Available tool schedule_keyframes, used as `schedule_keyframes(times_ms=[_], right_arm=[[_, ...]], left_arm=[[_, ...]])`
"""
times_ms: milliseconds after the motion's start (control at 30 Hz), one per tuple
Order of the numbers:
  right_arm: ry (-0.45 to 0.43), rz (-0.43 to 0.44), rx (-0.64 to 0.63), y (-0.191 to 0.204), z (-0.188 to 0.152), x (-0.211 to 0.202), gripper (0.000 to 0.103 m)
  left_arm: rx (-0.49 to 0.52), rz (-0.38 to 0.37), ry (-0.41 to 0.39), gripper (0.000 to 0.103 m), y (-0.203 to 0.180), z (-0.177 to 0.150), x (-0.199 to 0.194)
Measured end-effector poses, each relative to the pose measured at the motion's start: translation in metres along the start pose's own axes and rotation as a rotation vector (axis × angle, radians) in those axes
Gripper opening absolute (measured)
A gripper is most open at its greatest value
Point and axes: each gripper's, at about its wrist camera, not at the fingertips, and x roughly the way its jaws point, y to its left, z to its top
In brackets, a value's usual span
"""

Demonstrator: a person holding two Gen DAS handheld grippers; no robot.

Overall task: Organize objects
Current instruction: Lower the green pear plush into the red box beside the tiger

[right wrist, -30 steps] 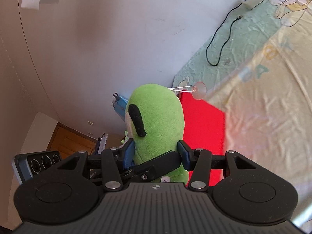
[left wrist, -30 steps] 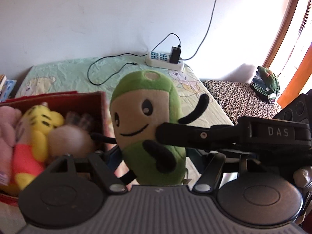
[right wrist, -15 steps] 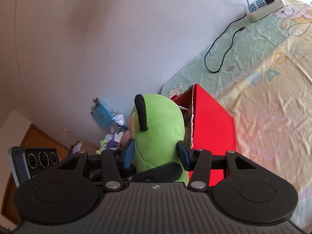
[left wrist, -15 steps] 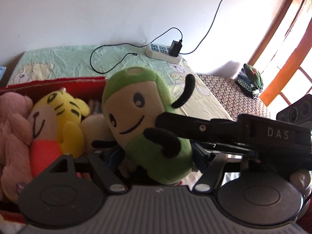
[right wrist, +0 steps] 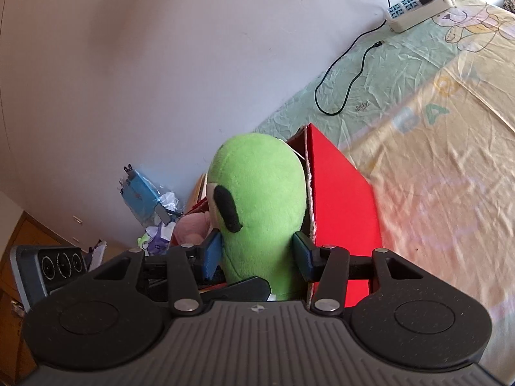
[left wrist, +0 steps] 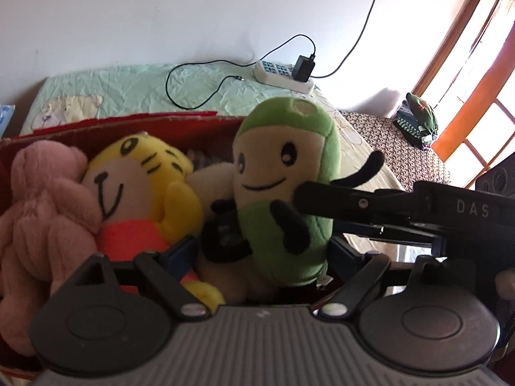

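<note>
A green plush toy with a smiling beige face stands upright at the right end of the red box, next to a yellow tiger plush. My left gripper straddles its lower body. Its jaws are opening and the blue pads stand off the plush. From behind, my right gripper is shut on the green plush toy, with blue pads pressing both sides. One of its black fingers crosses the toy's front in the left wrist view.
A pink plush and a beige plush fill the rest of the box. The red box sits on a bedsheet by the wall. A power strip with cable lies behind. Blue clutter lies beyond the bed.
The green plush has come left and down into the red box beside the yellow tiger. My left jaws have widened off it. The right grip is unchanged.
</note>
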Motion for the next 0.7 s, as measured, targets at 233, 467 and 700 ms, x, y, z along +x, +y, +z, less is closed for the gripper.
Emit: schedule_keyframes(times_ms=[233,467,700], right_arm=[[-0.073,-0.076,-0.102,0.017,-0.001,-0.018,0.057],[-0.152,-0.092,-0.114,0.022,0.011,-0.020,0.054],[-0.109,-0.117,-0.148,0.025,0.010,-0.002,0.046]], left_arm=[[0.026,-0.039,0.011,0.087,-0.005,-0.002,0.003],[0.090,-0.053,0.008,0.087,-0.013,-0.004,0.003],[0.085,-0.027,0.001,0.087,-0.002,-0.007,-0.002]])
